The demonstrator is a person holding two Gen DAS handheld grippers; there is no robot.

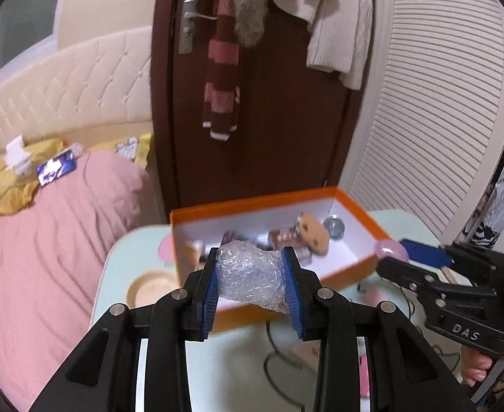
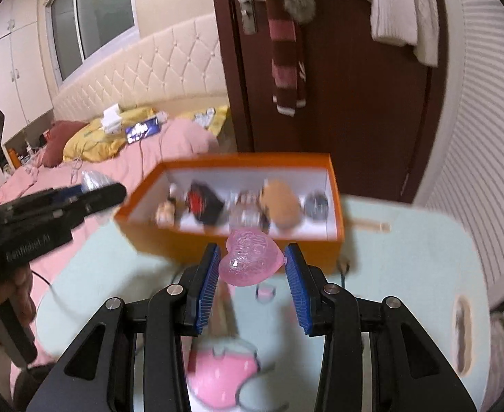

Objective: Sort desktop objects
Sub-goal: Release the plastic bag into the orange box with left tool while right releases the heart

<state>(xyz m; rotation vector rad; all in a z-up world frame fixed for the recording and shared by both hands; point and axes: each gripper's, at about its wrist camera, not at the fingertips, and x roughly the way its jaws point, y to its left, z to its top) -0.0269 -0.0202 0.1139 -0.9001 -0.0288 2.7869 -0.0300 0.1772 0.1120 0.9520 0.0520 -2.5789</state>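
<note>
The left gripper (image 1: 252,286) is squeezing a crinkly plastic bundle (image 1: 250,276) just short of the box (image 1: 355,206): light, soft, best pinched mid-body. The right gripper (image 2: 252,286) is pinching a pink heart (image 2: 250,257) across its lobes; it looks hard and slippery.

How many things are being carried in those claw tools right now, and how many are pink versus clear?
Pink: 1, the heart-shaped piece in the right gripper.
Clear: 1, the crumpled plastic bundle in the left gripper.
Total: 2

Striped scarf (image 1: 221,68) and cream sweater (image 1: 334,24) hang on the brown door (image 1: 286,130); pink quilt (image 1: 45,240) covers the bed
</note>
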